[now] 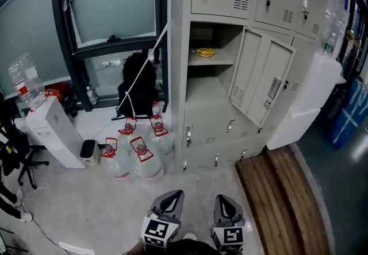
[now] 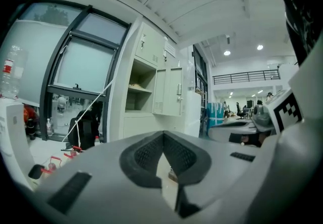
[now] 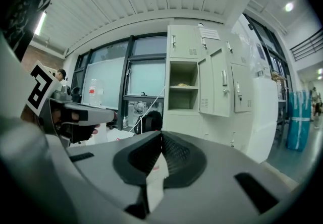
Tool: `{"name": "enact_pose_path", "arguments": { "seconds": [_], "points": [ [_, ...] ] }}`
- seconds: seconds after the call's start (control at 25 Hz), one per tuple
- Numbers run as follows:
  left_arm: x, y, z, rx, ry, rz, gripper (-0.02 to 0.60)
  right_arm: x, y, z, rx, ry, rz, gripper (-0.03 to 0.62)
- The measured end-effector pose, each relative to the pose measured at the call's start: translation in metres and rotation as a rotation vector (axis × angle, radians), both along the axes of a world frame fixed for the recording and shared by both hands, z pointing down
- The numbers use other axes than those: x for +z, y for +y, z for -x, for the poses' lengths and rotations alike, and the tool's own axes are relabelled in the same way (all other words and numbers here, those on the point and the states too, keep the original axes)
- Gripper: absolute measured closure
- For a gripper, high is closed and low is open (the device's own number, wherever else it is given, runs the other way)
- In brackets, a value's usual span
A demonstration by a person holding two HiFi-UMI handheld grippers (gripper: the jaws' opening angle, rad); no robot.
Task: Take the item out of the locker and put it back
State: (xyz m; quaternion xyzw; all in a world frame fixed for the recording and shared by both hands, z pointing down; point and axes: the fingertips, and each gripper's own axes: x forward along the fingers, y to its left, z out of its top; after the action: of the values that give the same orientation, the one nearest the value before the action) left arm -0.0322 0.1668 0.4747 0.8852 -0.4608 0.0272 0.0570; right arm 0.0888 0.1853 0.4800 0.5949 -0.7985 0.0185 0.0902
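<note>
Two hand-held grippers sit low at the near edge of the head view, side by side and touching nothing: the left hand-held gripper [image 1: 171, 197] and the right hand-held gripper [image 1: 225, 202], both pointing toward the lockers. In each gripper's own view the dark ribbed pads are closed tip to tip, with nothing gripped between them. Beyond them, on the pale floor, stands a cluster of large clear water bottles [image 1: 141, 159] with red handles, just left of the locker bank [image 1: 215, 133]; a wooden platform [image 1: 284, 190] lies to the right. Farther off, a black bag [image 1: 138, 84] rests below the window, and a white water dispenser [image 1: 54, 133] stands at the left. One locker compartment is open, its door [image 1: 261, 84] swung out to the right. The yellow item [image 1: 205, 51] lies on the upper shelf [image 1: 224, 58] inside, well apart from both grippers.
</note>
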Motion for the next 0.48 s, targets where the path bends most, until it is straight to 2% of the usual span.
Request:
{"name": "enact_pose_path", "arguments": {
  "seconds": [0.16, 0.32, 0.48],
  "points": [
    [-0.001, -0.013, -0.031, 0.001, 0.002, -0.008, 0.574, 0.001, -0.019, -0.019, -0.040, 0.014, -0.003, 0.591],
    [0.002, -0.023, -0.044, 0.001, 0.031, 0.034, 0.574, 0.003, -0.030, -0.029, -0.047, -0.001, 0.013, 0.591],
    [0.007, -0.035, -0.051, 0.004, -0.010, 0.030, 0.575, 0.013, -0.038, -0.033, -0.052, -0.010, 0.045, 0.591]
  ]
}}
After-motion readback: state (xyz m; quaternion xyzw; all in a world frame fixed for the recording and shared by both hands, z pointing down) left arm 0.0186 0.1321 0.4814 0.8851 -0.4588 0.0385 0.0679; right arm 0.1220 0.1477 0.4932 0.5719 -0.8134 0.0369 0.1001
